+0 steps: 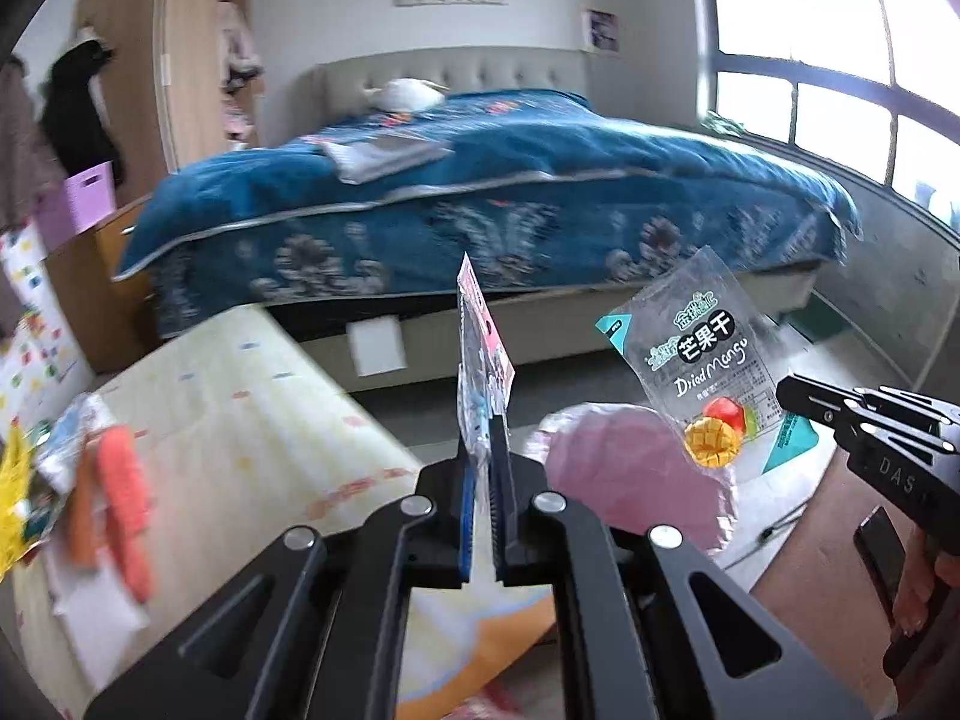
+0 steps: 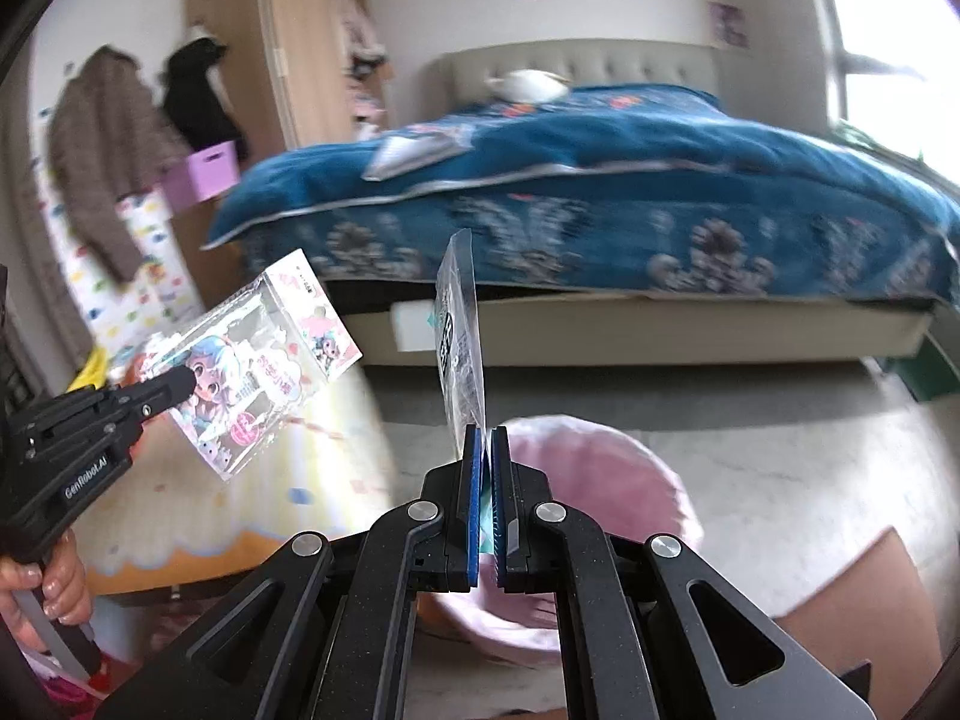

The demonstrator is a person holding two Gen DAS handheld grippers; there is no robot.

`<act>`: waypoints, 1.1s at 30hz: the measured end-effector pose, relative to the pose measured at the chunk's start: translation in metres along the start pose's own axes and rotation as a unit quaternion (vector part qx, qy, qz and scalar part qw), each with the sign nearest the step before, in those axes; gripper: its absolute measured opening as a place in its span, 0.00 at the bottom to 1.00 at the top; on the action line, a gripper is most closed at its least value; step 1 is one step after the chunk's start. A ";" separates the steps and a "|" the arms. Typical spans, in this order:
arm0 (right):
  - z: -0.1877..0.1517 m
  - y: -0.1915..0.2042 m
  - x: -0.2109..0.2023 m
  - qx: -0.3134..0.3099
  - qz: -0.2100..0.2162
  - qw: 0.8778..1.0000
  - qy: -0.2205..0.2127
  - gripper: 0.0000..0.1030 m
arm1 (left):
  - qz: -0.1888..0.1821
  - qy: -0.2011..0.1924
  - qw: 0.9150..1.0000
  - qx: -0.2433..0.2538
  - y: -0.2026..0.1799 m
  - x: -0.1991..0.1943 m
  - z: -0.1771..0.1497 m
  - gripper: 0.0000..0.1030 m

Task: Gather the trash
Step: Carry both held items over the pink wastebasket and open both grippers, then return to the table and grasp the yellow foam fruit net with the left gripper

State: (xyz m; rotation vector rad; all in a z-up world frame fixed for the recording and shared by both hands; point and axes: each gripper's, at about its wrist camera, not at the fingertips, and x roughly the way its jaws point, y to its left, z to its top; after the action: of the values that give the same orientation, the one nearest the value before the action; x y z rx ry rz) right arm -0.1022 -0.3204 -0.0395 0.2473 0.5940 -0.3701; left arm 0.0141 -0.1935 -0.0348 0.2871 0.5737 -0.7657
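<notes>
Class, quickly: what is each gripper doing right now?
Left gripper: closed on the clear cartoon-printed plastic box.
Right gripper: closed on the clear dried-mango pouch.

Left hand-held gripper (image 1: 486, 450) and right hand-held gripper (image 2: 487, 450) both clamped, raised.

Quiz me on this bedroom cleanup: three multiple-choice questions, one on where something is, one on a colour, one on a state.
1. The pink bin stands:
A. on the bed
B. on the floor below the grippers
C. inside the wardrobe

2. The bedspread is mostly:
A. blue
B. red
C. white

3. The right gripper is:
A. open, holding nothing
B. shut on the dried mango bag
C. shut on a cup

Answers: 1 B, the bin sits on the grey floor beneath both grippers. 2 A, a blue floral cover. 3 B, the left camera shows the right gripper pinching the bag's corner.
</notes>
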 end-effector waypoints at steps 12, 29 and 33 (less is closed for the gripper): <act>-0.020 -0.066 0.056 0.077 -0.042 0.994 0.067 0.07 | -0.050 0.061 0.996 0.030 -0.053 0.083 0.003 0.14; -0.004 -0.028 0.031 0.052 -0.009 0.998 0.039 0.22 | 0.017 0.037 0.997 -0.069 0.029 0.014 -0.013 0.60; -0.003 0.006 0.019 0.026 0.018 0.999 0.039 0.22 | 0.046 0.032 0.996 -0.076 0.049 -0.016 -0.025 0.61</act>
State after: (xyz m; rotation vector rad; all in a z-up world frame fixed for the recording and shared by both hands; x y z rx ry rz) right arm -0.0868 -0.3194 -0.0530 0.3220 0.6560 -0.3432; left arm 0.0309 -0.1392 -0.0432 0.1956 0.6710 -0.6227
